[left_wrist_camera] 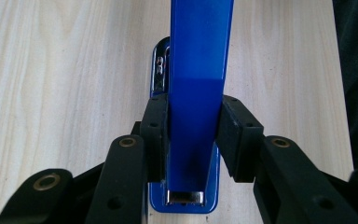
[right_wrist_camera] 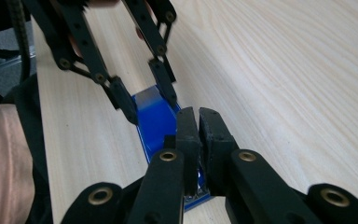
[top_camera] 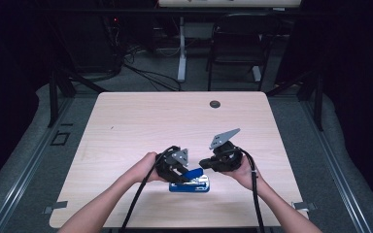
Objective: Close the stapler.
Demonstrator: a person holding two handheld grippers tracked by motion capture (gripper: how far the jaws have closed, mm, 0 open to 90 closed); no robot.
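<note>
The blue stapler [top_camera: 190, 183] lies near the front edge of the pale wooden table [top_camera: 141, 116], its long axis across it, top arm raised. The left gripper [top_camera: 178, 171] clamps that arm; the right gripper [right_wrist_camera: 198, 122], jaws together and holding nothing, hovers just beside. A dark chair [top_camera: 238, 43] stands beyond.

Your glossy blue plastic stapler with a silver metal staple channel [top_camera: 190, 183] lies flat at the lower centre of the high view. Its blue top arm [left_wrist_camera: 198, 84] is swung open, raised off the base; the shiny metal strip shows beneath it.
</note>
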